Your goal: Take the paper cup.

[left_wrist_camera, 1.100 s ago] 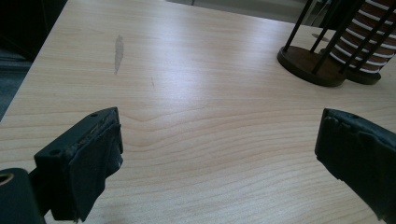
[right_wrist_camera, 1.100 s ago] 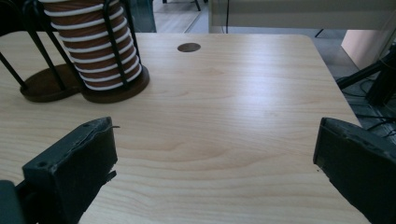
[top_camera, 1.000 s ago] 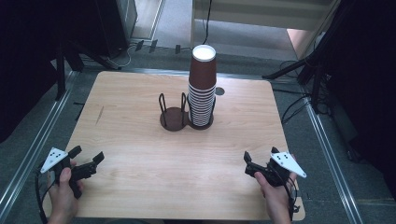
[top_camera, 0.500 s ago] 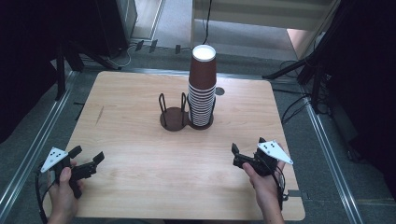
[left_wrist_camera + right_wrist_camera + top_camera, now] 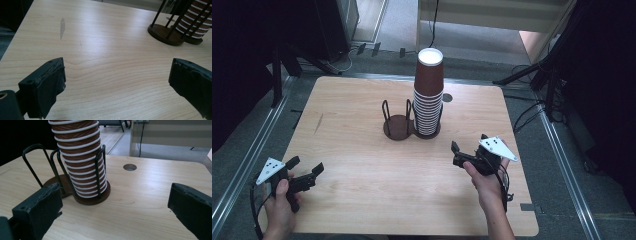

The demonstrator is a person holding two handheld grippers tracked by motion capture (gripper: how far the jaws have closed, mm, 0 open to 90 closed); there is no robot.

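- Two grippers are in my feeds; the right gripper (image 5: 469, 151) is off the table (image 5: 362, 125) with its jaws spread wide and nothing between them, near the front right part of the wood.
- In my right gripper view those jaws frame the stack of brown paper cups (image 5: 79, 157); the stack stands upside down and upright inside the right-hand ring of a dark wire cup holder (image 5: 82, 195), near the gripper but not touching it.
- From the high view I place the cup stack (image 5: 428, 95) at the middle of the table's far half; the holder's left-hand ring (image 5: 397, 125) has no cups in it.
- My left gripper (image 5: 305, 175) sits at the near left corner, jaws released and apart, holding nothing; it is well apart from the holder.
- In my left gripper view I see bare wood between the jaws; the holder's base (image 5: 163, 35) lies far off at the upper right.
- A round hole (image 5: 130, 167) in the tabletop lies just behind the stack.
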